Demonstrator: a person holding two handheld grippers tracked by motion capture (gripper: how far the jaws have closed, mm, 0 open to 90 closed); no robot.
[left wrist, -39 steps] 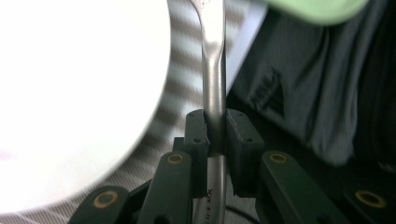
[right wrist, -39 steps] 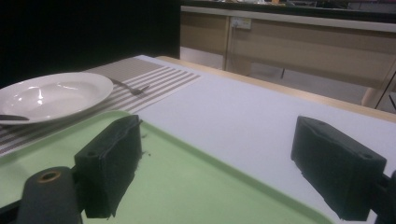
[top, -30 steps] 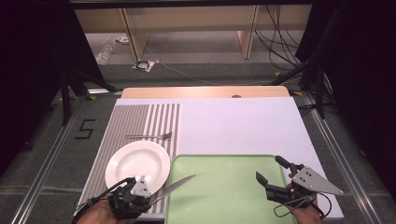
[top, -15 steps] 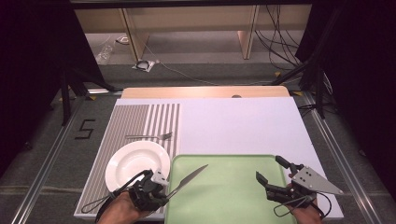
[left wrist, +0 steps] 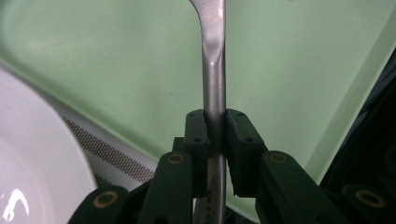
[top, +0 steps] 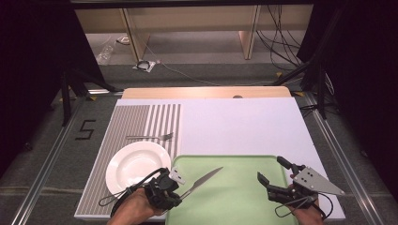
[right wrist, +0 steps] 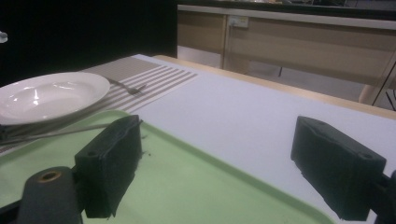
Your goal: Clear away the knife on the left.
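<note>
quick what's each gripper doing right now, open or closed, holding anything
Left gripper: closed on the handle of the knife, blade out over the green tray.
Right gripper: open, holding nothing, above the tray.

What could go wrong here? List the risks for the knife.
The left tongs pinch the knife only at its handle end, so the long blade could swing or slip in the grip. The knife hangs over the green tray close to the white plate; a sideways move might knock the plate's rim.
</note>
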